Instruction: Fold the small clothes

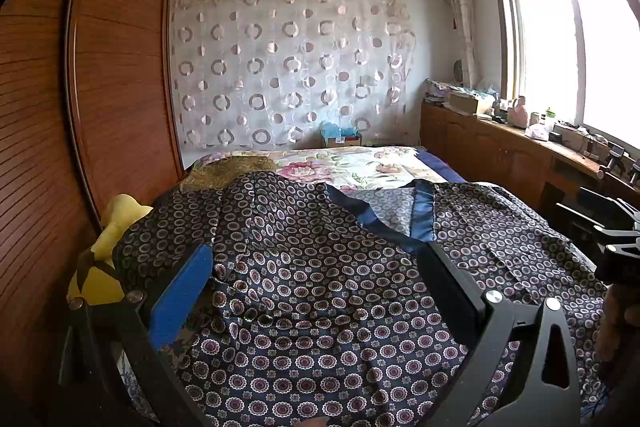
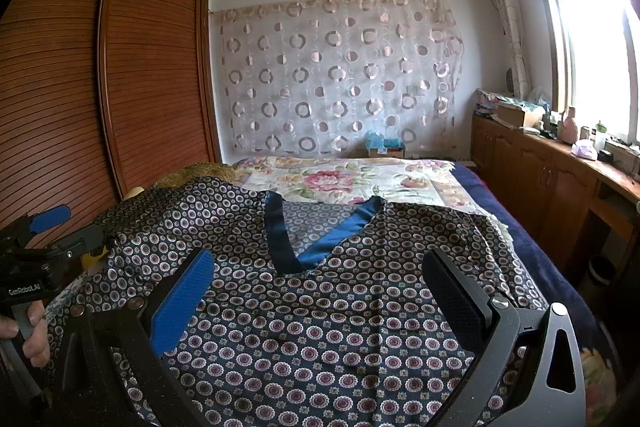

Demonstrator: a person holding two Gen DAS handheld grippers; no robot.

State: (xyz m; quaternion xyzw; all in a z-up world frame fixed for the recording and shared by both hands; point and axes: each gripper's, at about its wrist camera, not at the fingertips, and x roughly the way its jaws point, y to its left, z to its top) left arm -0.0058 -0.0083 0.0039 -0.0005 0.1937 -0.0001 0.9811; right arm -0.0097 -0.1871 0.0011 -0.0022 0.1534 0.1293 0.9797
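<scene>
The patterned garment (image 2: 320, 327), a dark navy top printed with small rosettes and trimmed with a blue V-neck band (image 2: 288, 247), lies spread face up on the bed (image 2: 540, 267), its neckline pointing toward the far wall. It is not yet flat: the left shoulder area rises in a hump (image 1: 272, 211) over something beneath it, and soft creases run across the chest. No fold looks made so far, so the step in hand is judged to be smoothing and squaring the cloth before the first fold.

The left tool (image 1: 320, 291) hangs just above the left half of the garment with its blue pad and black pad spread wide and nothing between them. The right tool (image 2: 320, 303) hovers over the middle, below the V-neck, equally wide and empty. A hand (image 2: 32, 331) grips the left tool's handle at the edge of the right view.

To do this well, each tool probably wants to come down on an outer edge, at sleeve or side seam, rather than mid-panel, since the slippery-looking fabric would bunch if pinched in the centre. Pinching a single layer and drawing the sides outward together should flatten the hump. A yellow cloth (image 1: 108, 259) sits beside the left edge, near the wardrobe (image 1: 120, 67); it is best kept out of the grasp.
</scene>
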